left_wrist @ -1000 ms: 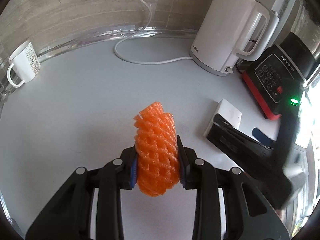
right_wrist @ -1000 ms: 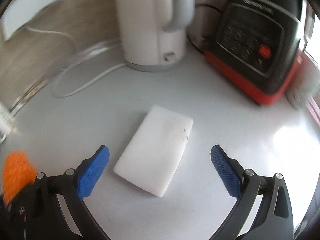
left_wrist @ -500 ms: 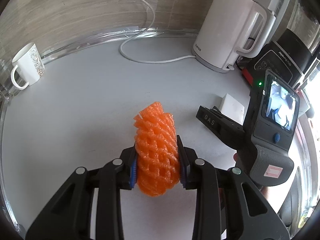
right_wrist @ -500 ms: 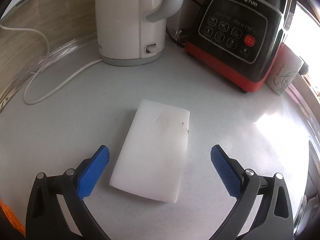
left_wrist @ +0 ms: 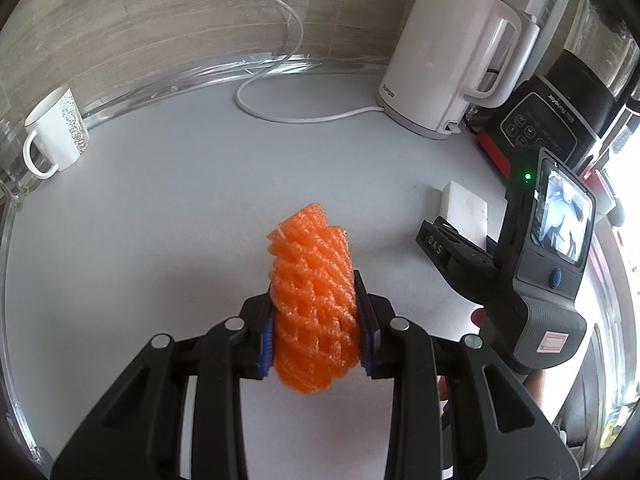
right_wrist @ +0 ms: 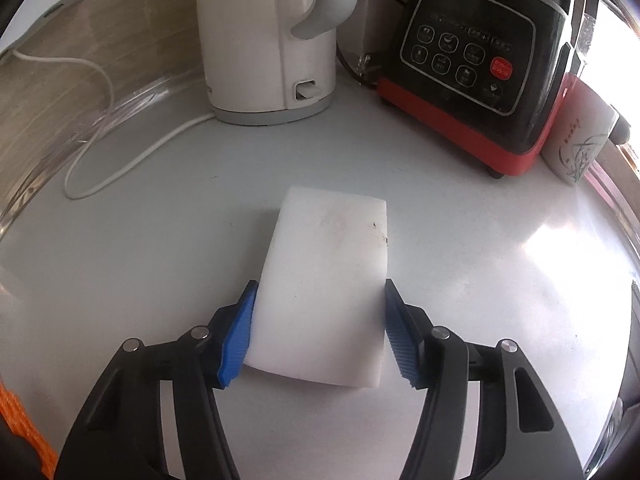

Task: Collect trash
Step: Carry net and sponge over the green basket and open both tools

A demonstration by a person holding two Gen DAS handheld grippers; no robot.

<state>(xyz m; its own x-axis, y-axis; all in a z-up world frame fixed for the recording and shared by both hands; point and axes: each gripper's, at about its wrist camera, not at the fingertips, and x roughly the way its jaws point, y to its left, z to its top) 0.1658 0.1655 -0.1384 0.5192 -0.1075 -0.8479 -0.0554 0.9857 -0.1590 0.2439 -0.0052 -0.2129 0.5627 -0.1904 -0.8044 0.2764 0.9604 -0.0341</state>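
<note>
My left gripper [left_wrist: 318, 336] is shut on an orange foam fruit net [left_wrist: 314, 296] and holds it above the white counter [left_wrist: 180, 200]. A white foam block [right_wrist: 326, 288] lies flat on the counter in the right wrist view. My right gripper [right_wrist: 320, 332] has closed in on it, its blue pads [right_wrist: 238, 336] touching both long sides of the block's near end. The block also shows in the left wrist view [left_wrist: 464, 208], partly behind the right gripper body [left_wrist: 536, 272]. A bit of the orange net shows at the lower left of the right wrist view [right_wrist: 24, 436].
A white kettle [right_wrist: 268, 36] with its cable [right_wrist: 132, 160] stands at the back. A black and red blender base [right_wrist: 476, 64] stands to its right, with a printed white cup [right_wrist: 580, 148] beside it. A speckled white mug [left_wrist: 56, 132] stands far left by the clear counter rim [left_wrist: 160, 84].
My right gripper moved forward over the white foam block and its jaws closed from wide open onto the block's sides. My left gripper kept hold of the orange net, nearly still.
</note>
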